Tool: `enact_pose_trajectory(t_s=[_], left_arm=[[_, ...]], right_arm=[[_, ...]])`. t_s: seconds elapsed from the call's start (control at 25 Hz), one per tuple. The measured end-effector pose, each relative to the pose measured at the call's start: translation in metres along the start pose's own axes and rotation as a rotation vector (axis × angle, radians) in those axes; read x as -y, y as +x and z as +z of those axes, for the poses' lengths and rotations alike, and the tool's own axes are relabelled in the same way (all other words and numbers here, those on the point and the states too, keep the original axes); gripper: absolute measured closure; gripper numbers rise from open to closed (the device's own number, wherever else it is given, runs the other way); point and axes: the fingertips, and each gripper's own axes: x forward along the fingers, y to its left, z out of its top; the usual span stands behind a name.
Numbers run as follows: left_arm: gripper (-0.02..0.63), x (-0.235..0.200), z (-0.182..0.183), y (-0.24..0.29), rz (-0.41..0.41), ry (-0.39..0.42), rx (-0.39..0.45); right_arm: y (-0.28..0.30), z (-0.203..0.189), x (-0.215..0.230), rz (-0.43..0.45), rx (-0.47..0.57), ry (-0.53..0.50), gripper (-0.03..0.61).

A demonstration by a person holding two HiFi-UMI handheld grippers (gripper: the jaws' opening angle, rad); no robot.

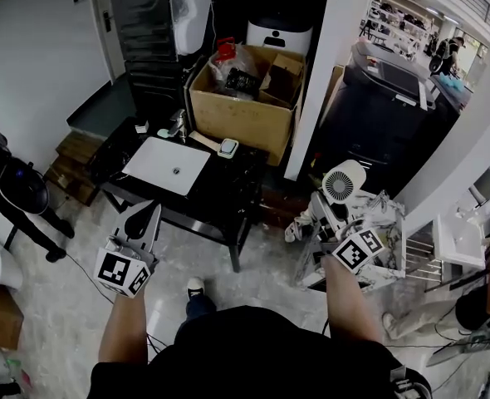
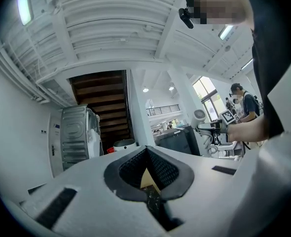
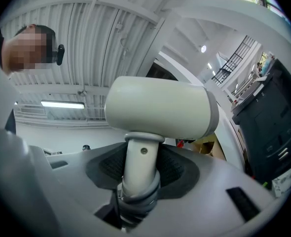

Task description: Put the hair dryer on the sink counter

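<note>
A cream hair dryer (image 1: 342,181) stands upright in my right gripper (image 1: 336,212), which is shut on its handle. In the right gripper view the hair dryer (image 3: 160,107) fills the middle, with its handle clamped between the dark pads (image 3: 171,168) of the right gripper (image 3: 140,169). The sink counter (image 1: 228,191) is a black table with a white basin and a faucet (image 1: 177,123), ahead and to the left. My left gripper (image 1: 149,214) hovers over the counter's near left corner, shut and holding nothing. In the left gripper view the left gripper (image 2: 146,149) shows its tips meeting.
An open cardboard box (image 1: 245,110) with clutter sits behind the counter. Beside it rises a white pillar (image 1: 324,73), then a black cabinet-like machine (image 1: 386,106). A wire rack (image 1: 386,231) stands under my right hand. Wooden steps (image 1: 71,163) lie at left.
</note>
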Motion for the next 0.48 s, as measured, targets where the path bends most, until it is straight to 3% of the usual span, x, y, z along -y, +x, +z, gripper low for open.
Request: enact_pose_trajectory(t_s=[0.48], left_arm=[[0.6,-0.043,-0.037,0.042,-0.049,-0.041,-0.018]], right_arm=[[0.042,-0.029,0.023,-0.058,-0.047,0.016,0.408]])
